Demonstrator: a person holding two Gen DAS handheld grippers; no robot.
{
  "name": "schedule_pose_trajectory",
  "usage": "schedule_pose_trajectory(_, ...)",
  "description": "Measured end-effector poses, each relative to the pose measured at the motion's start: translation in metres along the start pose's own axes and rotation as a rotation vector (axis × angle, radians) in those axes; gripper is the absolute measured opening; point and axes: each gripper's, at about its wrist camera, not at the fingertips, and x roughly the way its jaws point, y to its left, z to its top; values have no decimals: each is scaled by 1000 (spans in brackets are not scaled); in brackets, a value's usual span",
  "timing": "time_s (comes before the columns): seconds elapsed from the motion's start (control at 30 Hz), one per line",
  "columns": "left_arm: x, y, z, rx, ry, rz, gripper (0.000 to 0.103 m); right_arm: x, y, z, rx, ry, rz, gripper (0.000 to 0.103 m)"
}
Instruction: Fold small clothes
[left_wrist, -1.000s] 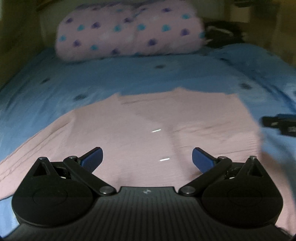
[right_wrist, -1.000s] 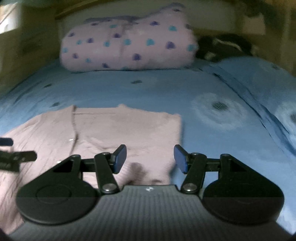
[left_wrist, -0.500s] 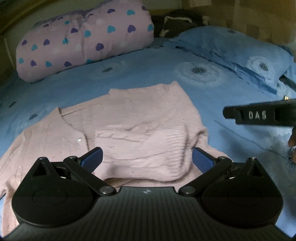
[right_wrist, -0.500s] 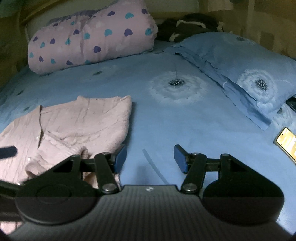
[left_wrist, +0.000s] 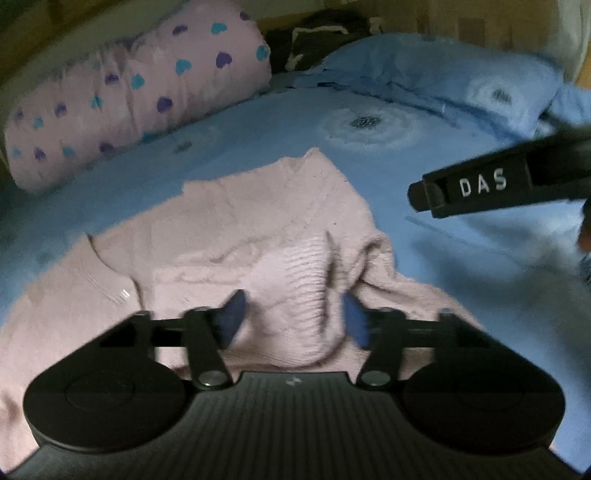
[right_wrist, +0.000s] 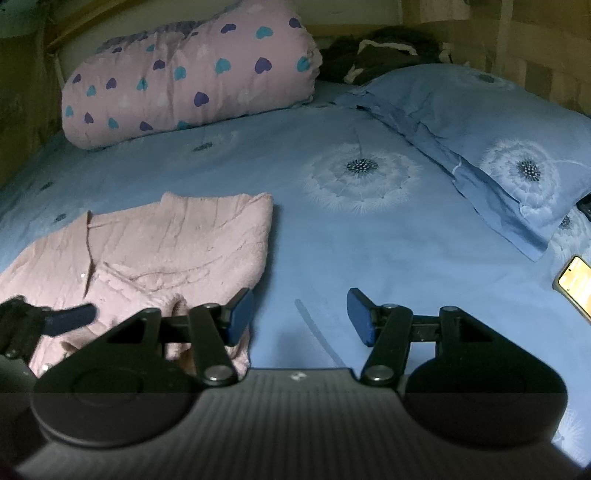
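A pink knitted cardigan (left_wrist: 240, 221) lies on the blue bedsheet (left_wrist: 461, 277), its right sleeve folded in across the front. My left gripper (left_wrist: 293, 321) is low over that sleeve and its jaws are closing. The ribbed cuff (left_wrist: 295, 291) sits bunched between the blue pads, which touch it on both sides. In the right wrist view the cardigan (right_wrist: 177, 240) lies at the left and a left fingertip (right_wrist: 70, 317) reaches over it. My right gripper (right_wrist: 299, 317) hangs open above the bare sheet just right of the cardigan, holding nothing. One of its fingers (left_wrist: 476, 184) shows in the left wrist view.
A rolled pink quilt with hearts (right_wrist: 192, 85) lies along the head of the bed. A blue pillow (right_wrist: 498, 140) is at the right, dark clothes (right_wrist: 384, 51) behind it. A lit phone (right_wrist: 576, 284) rests at the bed's right edge.
The left gripper swung across the cardigan to the folded sleeve and sank, and its wide jaws came in around the cuff. The right gripper shifted off the cardigan to the sheet beside it, still open.
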Motion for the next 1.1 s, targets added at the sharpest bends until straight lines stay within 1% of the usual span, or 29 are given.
schedule_pose_trajectory(0.03, 0, 5, -1, -31, 2, -21, 40, 0, 0, 0, 1, 0, 1, 59)
schedule_pose_trajectory(0.07, -1, 9, -2, -61, 2, -31, 36, 0, 0, 0, 2, 0, 1, 59)
schedule_pose_trajectory(0.1, -3, 13, -3, -83, -3, -34, 34, 0, 0, 0, 3, 0, -1, 59)
schedule_pose_trajectory(0.2, -10, 22, -5, -122, -31, -26, 32, 1, 1, 0, -7, 3, 8, 59)
schedule_pose_trajectory(0.23, -13, 24, -6, -126, -41, -15, 25, 1, 2, 0, -14, 4, 11, 59)
schedule_pose_trajectory(0.33, -21, 35, -4, -142, -69, 20, 20, 2, 7, -1, -32, 6, 11, 59)
schedule_pose_trajectory(0.47, -35, 61, -1, -182, -115, 75, 18, 3, 11, -2, -38, 8, 13, 59)
schedule_pose_trajectory(0.6, -47, 99, 0, -203, -144, 171, 18, 4, 13, -3, -43, 10, 10, 59)
schedule_pose_trajectory(0.77, -50, 156, -11, -239, -129, 296, 18, 6, 16, -3, -47, 16, 2, 58)
schedule_pose_trajectory(0.87, -45, 182, -26, -230, -83, 346, 18, 8, 20, -3, -60, 24, 1, 58)
schedule_pose_trajectory(0.97, -42, 201, -42, -259, -29, 358, 18, 12, 25, -4, -80, 32, 0, 58)
schedule_pose_trajectory(1.03, -42, 212, -51, -312, -8, 338, 19, 15, 29, -4, -95, 40, -2, 58)
schedule_pose_trajectory(1.1, -44, 220, -59, -362, -3, 297, 19, 18, 35, -4, -111, 44, -9, 58)
